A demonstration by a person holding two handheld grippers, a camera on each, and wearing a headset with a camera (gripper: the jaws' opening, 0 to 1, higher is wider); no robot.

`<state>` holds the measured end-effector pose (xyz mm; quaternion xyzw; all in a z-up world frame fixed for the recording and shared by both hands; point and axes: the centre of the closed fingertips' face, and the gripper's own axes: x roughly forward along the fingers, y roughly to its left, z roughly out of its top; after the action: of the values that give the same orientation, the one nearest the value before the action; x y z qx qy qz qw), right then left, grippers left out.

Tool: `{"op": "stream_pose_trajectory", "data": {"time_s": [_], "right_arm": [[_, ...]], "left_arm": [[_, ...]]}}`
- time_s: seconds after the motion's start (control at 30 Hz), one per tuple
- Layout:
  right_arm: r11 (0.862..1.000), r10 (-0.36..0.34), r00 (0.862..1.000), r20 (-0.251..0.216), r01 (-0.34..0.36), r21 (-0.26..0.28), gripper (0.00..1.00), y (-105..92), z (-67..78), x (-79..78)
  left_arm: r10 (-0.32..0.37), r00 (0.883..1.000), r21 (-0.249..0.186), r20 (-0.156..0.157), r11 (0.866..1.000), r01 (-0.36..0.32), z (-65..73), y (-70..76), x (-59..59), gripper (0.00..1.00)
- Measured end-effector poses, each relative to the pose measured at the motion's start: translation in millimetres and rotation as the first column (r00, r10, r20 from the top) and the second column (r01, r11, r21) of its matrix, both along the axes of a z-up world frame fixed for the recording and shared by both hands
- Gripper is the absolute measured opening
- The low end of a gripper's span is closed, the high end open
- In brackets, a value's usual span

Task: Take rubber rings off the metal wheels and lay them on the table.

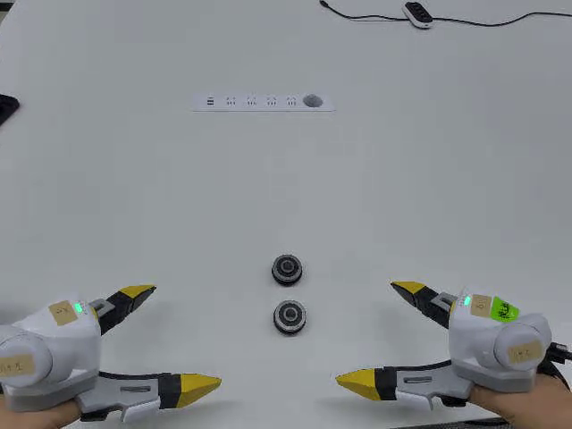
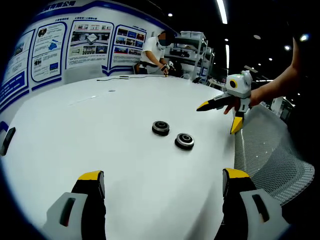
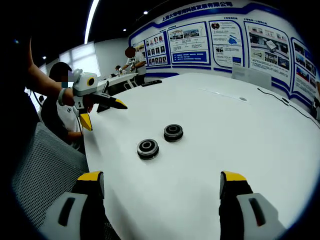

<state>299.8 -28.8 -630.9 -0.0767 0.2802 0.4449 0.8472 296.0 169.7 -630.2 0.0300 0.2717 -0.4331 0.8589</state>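
- The near wheel (image 1: 290, 316) lies flat on the white bench (image 1: 429, 197), with a dark ring (image 3: 139, 150) around its rim.
- The far wheel (image 1: 287, 269) lies just beyond the near wheel, not touching it, and is ringed the same way.
- The left gripper (image 1: 177, 338) hovers well left of the near wheel, its fingers spread wide and empty.
- The right gripper (image 1: 371, 332) hovers well right of the near wheel, its fingers also wide and empty.
- Bare bench lies open between the near wheel and each gripper, and beyond the far wheel too.
- On the person's side of the near wheel the bench edge runs close by, with grey mesh (image 2: 270, 150) past it.
- A power strip (image 1: 263, 102) lies far beyond the near wheel.
- A cable switch (image 1: 417, 13) sits farther off to the right.
- A dark thing (image 1: 4, 107) lies far left of the near wheel, cut off by the picture's edge.
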Motion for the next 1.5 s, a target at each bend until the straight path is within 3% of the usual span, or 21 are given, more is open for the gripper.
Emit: {"op": "stream_pose_trajectory", "data": {"time_s": [0.13,0.4,0.87,1.2,1.5], "right_arm": [[1.0,0.003,1.0,-0.012,-0.003,0.013,0.97,5.2,-0.4,-0.2],[1.0,0.006,0.999,-0.034,-0.005,0.031,0.93,12.9,-2.8,-0.9],[0.999,0.017,0.998,-0.061,-0.014,0.042,0.89,19.7,-6.5,-2.7],[0.999,0.02,0.997,-0.077,-0.016,0.049,0.87,24.5,-8.5,-6.2],[0.998,0.016,0.997,-0.082,-0.011,0.059,0.86,26.5,-9.9,-6.3]], "left_arm": [[-0.027,1.0,-0.005,-0.001,1.0,0.027,0.7,-10.4,-0.9,1.0],[-0.06,0.998,-0.009,-0.006,0.998,0.06,0.6,-27.1,2.6,0.91],[-0.104,0.994,0.012,-0.014,0.994,0.105,-1.4,-37.3,4.0,0.76],[-0.146,0.989,0.036,0.012,0.989,0.145,1.4,-50.0,6.4,0.58],[-0.178,0.984,0.041,0.027,0.983,0.177,4.5,-64.8,10.4,0.53]]}}
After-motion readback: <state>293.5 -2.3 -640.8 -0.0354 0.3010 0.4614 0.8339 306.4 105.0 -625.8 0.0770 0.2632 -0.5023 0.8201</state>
